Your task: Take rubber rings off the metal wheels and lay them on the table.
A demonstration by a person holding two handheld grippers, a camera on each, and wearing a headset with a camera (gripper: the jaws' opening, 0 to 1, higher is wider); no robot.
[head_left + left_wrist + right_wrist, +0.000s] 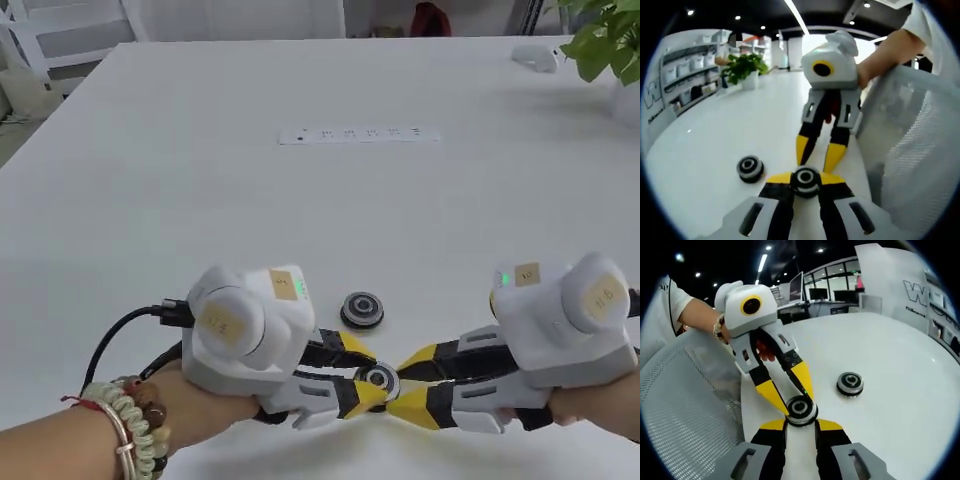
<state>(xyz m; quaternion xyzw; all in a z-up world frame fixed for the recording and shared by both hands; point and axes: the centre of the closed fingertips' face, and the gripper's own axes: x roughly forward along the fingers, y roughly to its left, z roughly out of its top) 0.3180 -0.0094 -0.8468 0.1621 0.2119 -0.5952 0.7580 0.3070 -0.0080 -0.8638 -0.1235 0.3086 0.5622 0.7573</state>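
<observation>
The left gripper (362, 372) and right gripper (412, 380) both clamp one metal wheel (378, 378).
Jaws meet tip to tip; a second wheel (362, 310) lies on the worktop (300, 200) just beyond them.

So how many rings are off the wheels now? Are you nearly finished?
Nothing looks done yet: no loose ring lies on the table. In hand: the left gripper and right gripper both clamp one wheel, with its rubber ring on it. Left to do: that ring, then the second wheel waiting on the table, ring on too.
</observation>
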